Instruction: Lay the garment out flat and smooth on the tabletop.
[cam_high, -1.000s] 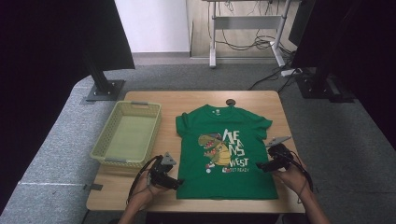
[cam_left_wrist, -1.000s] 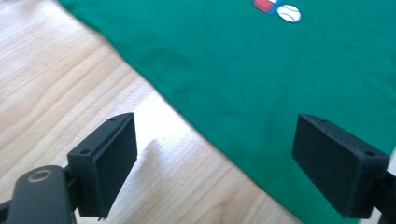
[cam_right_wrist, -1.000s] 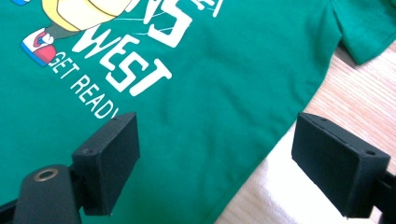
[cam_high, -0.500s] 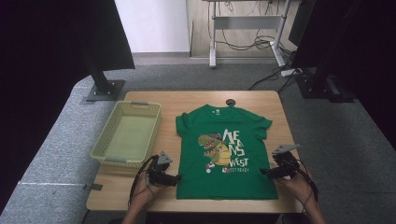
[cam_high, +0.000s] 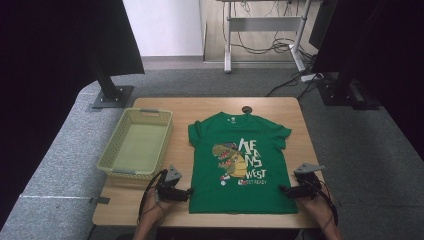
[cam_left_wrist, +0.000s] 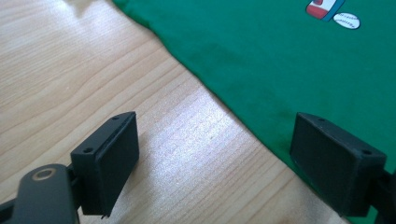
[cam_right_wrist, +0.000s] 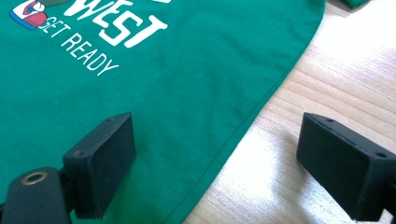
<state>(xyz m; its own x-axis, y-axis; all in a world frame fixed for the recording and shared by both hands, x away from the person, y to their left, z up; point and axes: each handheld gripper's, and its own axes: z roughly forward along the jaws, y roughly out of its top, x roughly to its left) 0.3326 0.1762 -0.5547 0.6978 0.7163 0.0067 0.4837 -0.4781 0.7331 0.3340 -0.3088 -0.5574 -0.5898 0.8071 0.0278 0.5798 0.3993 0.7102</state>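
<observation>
A green cotton T-shirt (cam_high: 239, 162) printed with a cartoon dinosaur and white lettering lies flat, front up, on a light wooden table (cam_high: 280, 107), its collar toward the far edge and its hem toward the person seated at the near side. To the shirt's left, just beside its sleeve, stands a pale yellow-green plastic basket (cam_high: 116, 147) with slatted walls.

The left gripper (cam_high: 186, 192), held low at the shirt's lower left corner, points toward the cloth. In the left gripper view its two black jaws stand wide apart, one over bare wood and the other over the green fabric, with the shirt's side edge running between them; nothing is held.

The right gripper (cam_high: 283, 189) sits at the shirt's lower right corner, aimed inward at the cloth. In the right gripper view its jaws are likewise spread wide and empty, straddling the shirt's edge, one jaw above the fabric below the words "GET READY", the other above the wood.

A small dark round fitting (cam_high: 246, 109) sits in the tabletop just beyond the collar.
</observation>
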